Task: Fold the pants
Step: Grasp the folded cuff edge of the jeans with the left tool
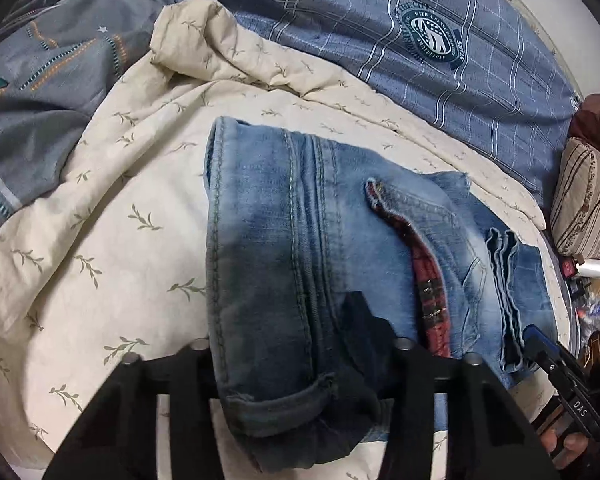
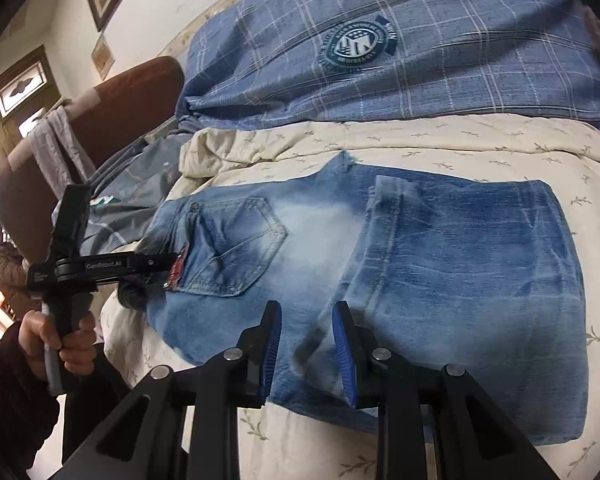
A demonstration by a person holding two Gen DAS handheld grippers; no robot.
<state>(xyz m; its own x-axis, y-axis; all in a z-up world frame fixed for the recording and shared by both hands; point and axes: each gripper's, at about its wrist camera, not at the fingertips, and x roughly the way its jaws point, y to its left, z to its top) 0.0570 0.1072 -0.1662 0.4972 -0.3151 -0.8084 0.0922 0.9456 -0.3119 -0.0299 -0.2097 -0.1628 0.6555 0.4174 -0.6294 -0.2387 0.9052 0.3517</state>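
Observation:
Faded blue jeans (image 2: 440, 264) lie folded on a cream leaf-print quilt (image 2: 460, 140), back pocket (image 2: 236, 244) up, with the leg ends laid over the right part. In the left wrist view the waistband end (image 1: 292, 280) with red plaid lining (image 1: 432, 300) drapes over my left gripper (image 1: 300, 364), which is shut on it. The left gripper also shows in the right wrist view (image 2: 168, 276), at the waistband. My right gripper (image 2: 306, 344) is open, blue pads (image 2: 270, 352) apart, just above the jeans' near edge.
A blue plaid duvet (image 1: 400, 40) with a round crest lies behind the quilt. A grey patterned blanket (image 1: 40, 92) is at the left. A striped pillow (image 1: 584, 200) sits at the right edge. A brown headboard (image 2: 112, 120) and a person (image 2: 4, 264) are at the left.

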